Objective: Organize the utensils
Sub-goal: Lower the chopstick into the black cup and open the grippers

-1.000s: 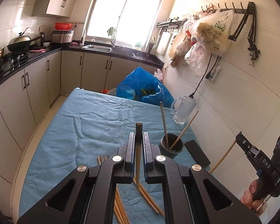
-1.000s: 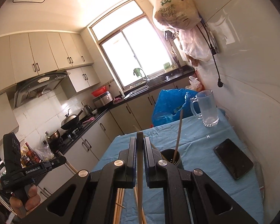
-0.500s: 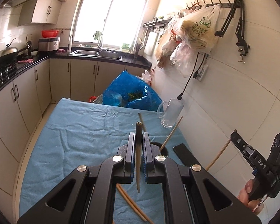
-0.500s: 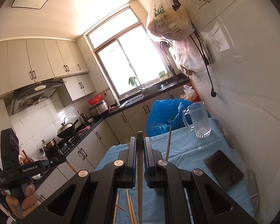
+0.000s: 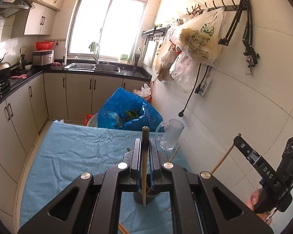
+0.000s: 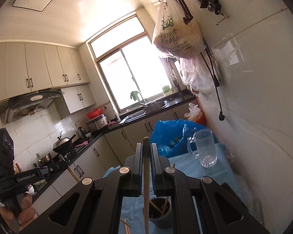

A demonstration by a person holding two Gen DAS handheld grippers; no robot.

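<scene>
Dark cup on blue cloth holds two chopsticks, glass mug empty, left gripper and right gripper each clenched on a chopstick

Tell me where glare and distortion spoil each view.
Left wrist view: the window is blown out white, the wall tiles bow near the rim. Right wrist view: the window glares too, bright patches wash the ceiling, and the corners go black.
</scene>
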